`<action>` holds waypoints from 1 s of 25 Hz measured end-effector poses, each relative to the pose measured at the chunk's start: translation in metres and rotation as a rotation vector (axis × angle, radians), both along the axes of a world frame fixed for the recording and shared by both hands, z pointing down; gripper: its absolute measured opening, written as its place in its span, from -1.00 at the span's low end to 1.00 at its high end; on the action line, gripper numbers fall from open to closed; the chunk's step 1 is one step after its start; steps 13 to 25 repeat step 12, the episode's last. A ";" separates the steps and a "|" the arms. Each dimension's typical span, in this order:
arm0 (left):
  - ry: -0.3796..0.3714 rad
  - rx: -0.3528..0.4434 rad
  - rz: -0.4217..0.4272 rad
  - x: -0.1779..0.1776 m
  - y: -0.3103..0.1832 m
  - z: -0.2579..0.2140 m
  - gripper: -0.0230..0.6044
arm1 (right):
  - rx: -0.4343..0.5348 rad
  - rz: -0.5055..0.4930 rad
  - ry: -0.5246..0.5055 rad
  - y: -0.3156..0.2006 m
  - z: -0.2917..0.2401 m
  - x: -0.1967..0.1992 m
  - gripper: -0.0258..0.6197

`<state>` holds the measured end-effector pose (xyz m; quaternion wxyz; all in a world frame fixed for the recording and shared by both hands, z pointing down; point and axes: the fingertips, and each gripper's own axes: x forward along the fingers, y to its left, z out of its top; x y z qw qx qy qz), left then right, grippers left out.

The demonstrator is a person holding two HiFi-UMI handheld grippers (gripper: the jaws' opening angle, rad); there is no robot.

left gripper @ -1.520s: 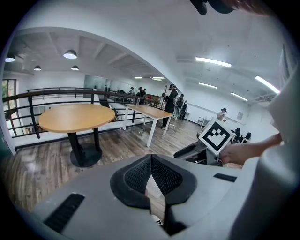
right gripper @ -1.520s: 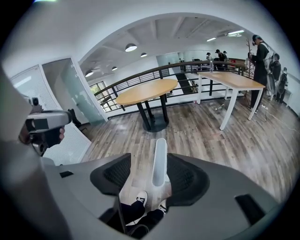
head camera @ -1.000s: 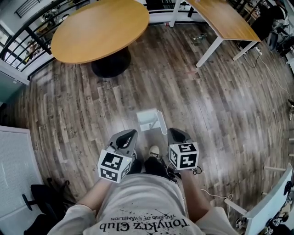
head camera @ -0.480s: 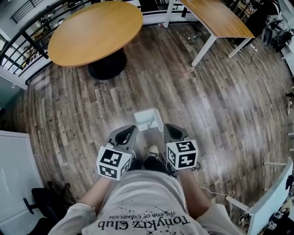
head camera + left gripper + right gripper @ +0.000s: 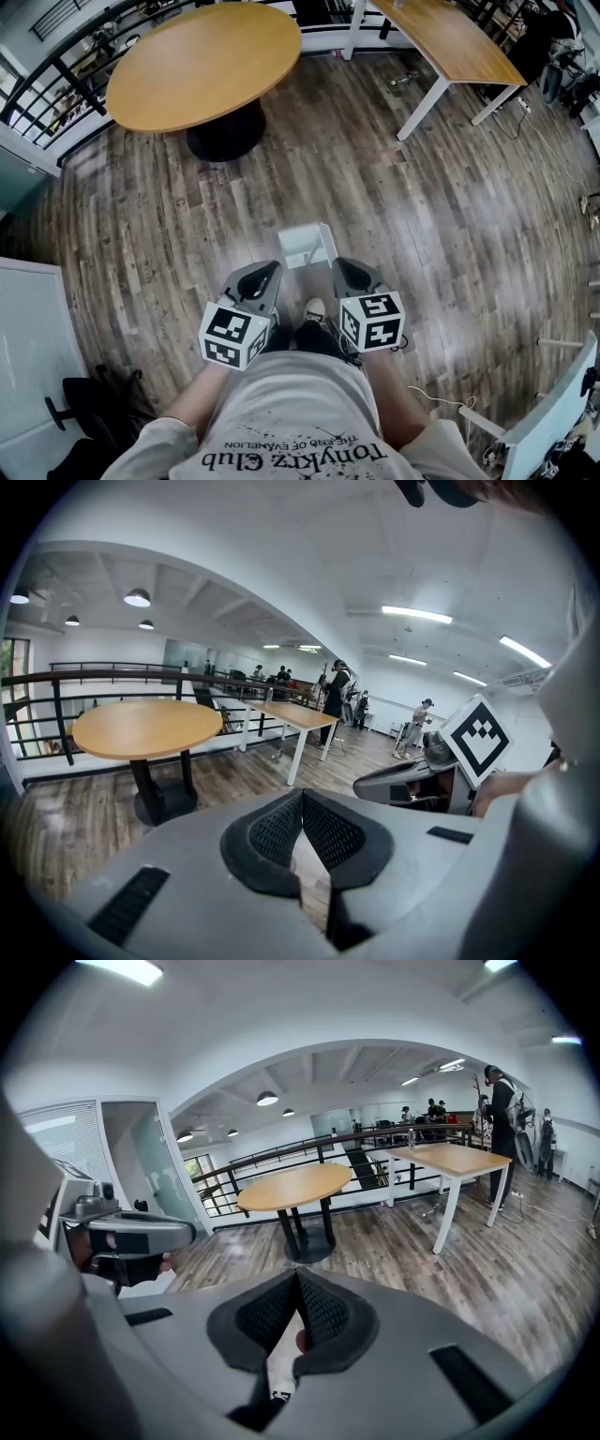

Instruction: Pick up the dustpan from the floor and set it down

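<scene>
Position: the white dustpan (image 5: 302, 246) sits at 12 o'clock from the person's shoe (image 5: 315, 307), over the wood floor (image 5: 450, 216) and just ahead of both grippers. Its handle (image 5: 329, 247) runs along the pan's 3 o'clock side, and the near end meets the tip of the right gripper (image 5: 339, 267).

Tool state: in the right gripper view the jaws are drawn narrow, tips together, with a white strip pinched between the pads. I judge that strip to be the handle. The left gripper (image 5: 272, 273) is at the pan's 7 o'clock, close to it but apart from it. Its jaws are closed tip to tip with nothing between them.

Step in hand: the grasp appears made and the lift is under way or about to start. No view shows whether the pan is clear of the floor.

Next move: raise the pan level so it does not swing on the thin handle, carry it to the chosen spot, lower it flat and only then release.

Surroundings: a round table (image 5: 202, 61) stands at 11 o'clock and a rectangular desk (image 5: 450, 37) at 1 o'clock, both well apart from the work.
</scene>
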<state>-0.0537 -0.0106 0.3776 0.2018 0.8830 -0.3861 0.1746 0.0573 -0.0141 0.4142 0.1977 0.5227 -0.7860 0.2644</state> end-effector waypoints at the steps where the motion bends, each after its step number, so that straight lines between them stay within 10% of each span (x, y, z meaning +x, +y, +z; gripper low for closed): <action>1: 0.000 -0.001 -0.002 -0.002 0.000 0.001 -0.85 | 0.001 -0.002 0.000 -0.001 0.000 -0.002 -0.84; 25: 0.002 -0.007 -0.001 -0.008 0.004 0.002 -0.85 | 0.004 -0.031 0.009 0.003 0.000 -0.016 -0.84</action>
